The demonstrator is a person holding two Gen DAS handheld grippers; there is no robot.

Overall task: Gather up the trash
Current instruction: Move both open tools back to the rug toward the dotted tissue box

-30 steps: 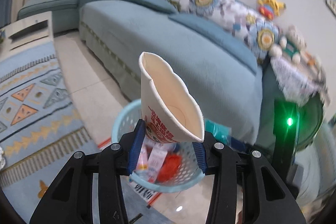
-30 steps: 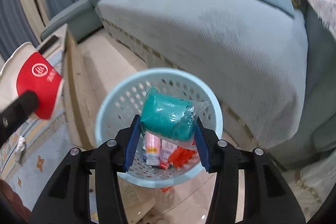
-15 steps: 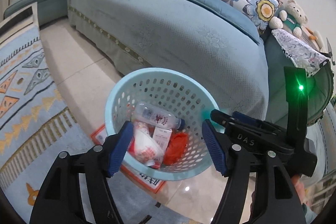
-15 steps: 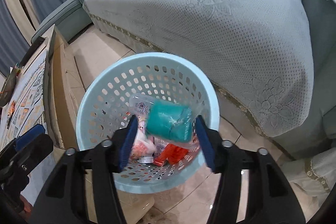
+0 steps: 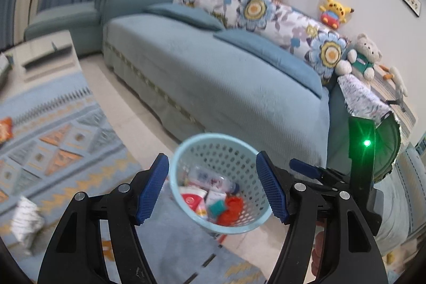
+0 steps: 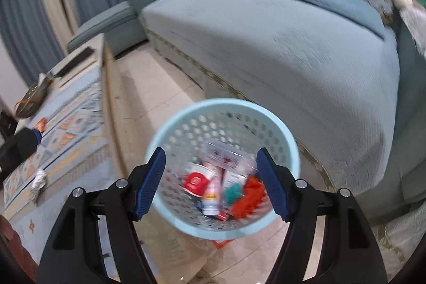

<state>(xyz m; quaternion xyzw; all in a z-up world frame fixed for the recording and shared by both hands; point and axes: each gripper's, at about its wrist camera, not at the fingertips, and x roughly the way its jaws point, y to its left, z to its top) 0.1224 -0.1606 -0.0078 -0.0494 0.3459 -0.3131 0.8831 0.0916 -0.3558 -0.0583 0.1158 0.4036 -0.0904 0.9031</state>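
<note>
A light blue perforated basket (image 5: 250,151) (image 6: 186,121) stands on the floor by the sofa. It holds a red-and-white paper cup (image 5: 193,200) (image 6: 197,178), a teal packet (image 5: 217,206) (image 6: 233,192), a clear bottle (image 5: 210,177), a small pink-white bottle (image 6: 211,194) and red wrapping (image 6: 250,197). My left gripper (image 5: 213,188) is open and empty above the basket. My right gripper (image 6: 211,182) is open and empty above it too, and shows in the left wrist view (image 5: 314,172). A crumpled white paper (image 5: 25,220) (image 6: 38,181) lies on the rug.
A blue sofa (image 5: 226,76) with flowered cushions and plush toys runs behind the basket. A patterned rug (image 5: 53,140) lies to the left. A low pale table (image 5: 40,55) stands at far left. An orange scrap (image 5: 4,131) lies on the rug.
Both grippers let go of their loads: the paper cup and the teal packet now lie in the basket. Both grippers have pulled up and back with jaws wide open.
</note>
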